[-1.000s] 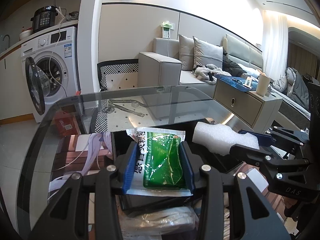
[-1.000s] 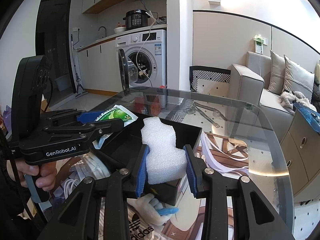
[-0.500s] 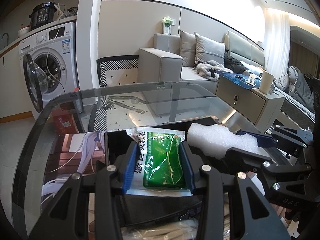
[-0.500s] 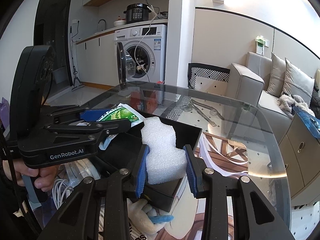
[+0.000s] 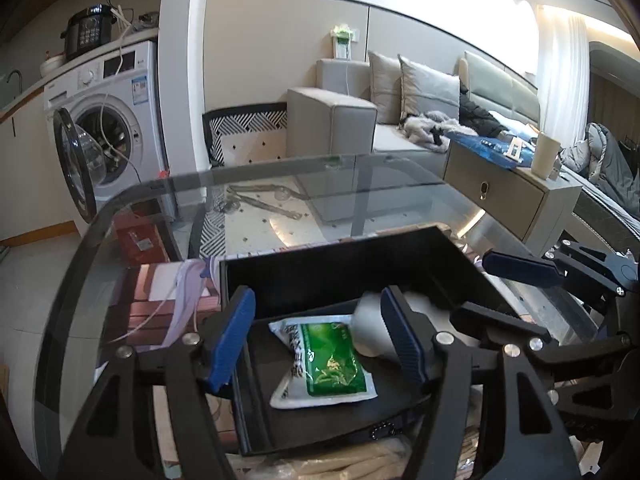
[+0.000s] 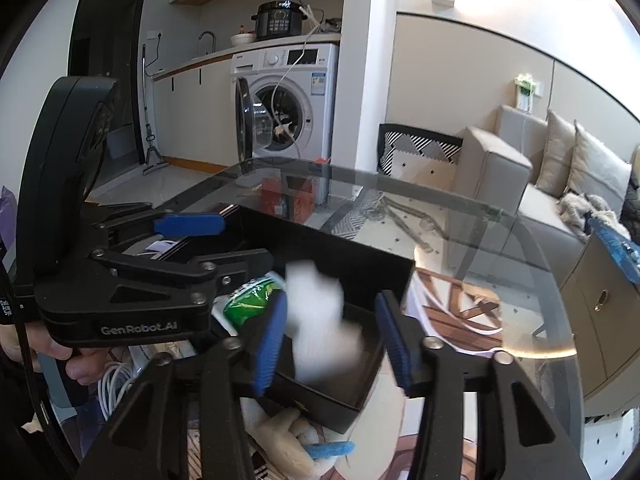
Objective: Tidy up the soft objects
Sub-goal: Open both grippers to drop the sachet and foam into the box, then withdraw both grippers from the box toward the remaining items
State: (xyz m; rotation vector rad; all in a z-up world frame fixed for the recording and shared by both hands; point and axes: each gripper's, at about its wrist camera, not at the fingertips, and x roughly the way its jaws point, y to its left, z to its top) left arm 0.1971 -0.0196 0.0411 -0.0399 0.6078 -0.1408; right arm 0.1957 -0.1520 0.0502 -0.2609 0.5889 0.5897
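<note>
A black box (image 5: 340, 250) (image 6: 344, 242) stands on the glass table. A green and white packet (image 5: 326, 364) (image 6: 246, 300) lies flat on the box floor, free of my left gripper (image 5: 318, 336) (image 6: 244, 240), whose jaws are opening above it. Beside the packet, a white foam piece (image 5: 370, 332) (image 6: 320, 314) shows blurred inside the box. In the right wrist view it sits between the blue pads of my right gripper (image 6: 332, 342) (image 5: 472, 286), which are opening and do not press it. A hand (image 6: 80, 364) holds the left gripper's handle.
The glass table (image 5: 360, 184) curves away, with a red box (image 6: 286, 200) under it. White cables (image 6: 114, 384), a cream plush toy (image 6: 288, 440) and a blue scrap (image 6: 332, 449) lie near the box. Behind are a washing machine (image 5: 112, 128), a sofa (image 5: 332, 120) and a cabinet (image 5: 508, 196).
Both grippers have spread their jaws. The green packet has dropped from the left gripper onto the box floor, and the foam has slipped from the right gripper down into the box.
</note>
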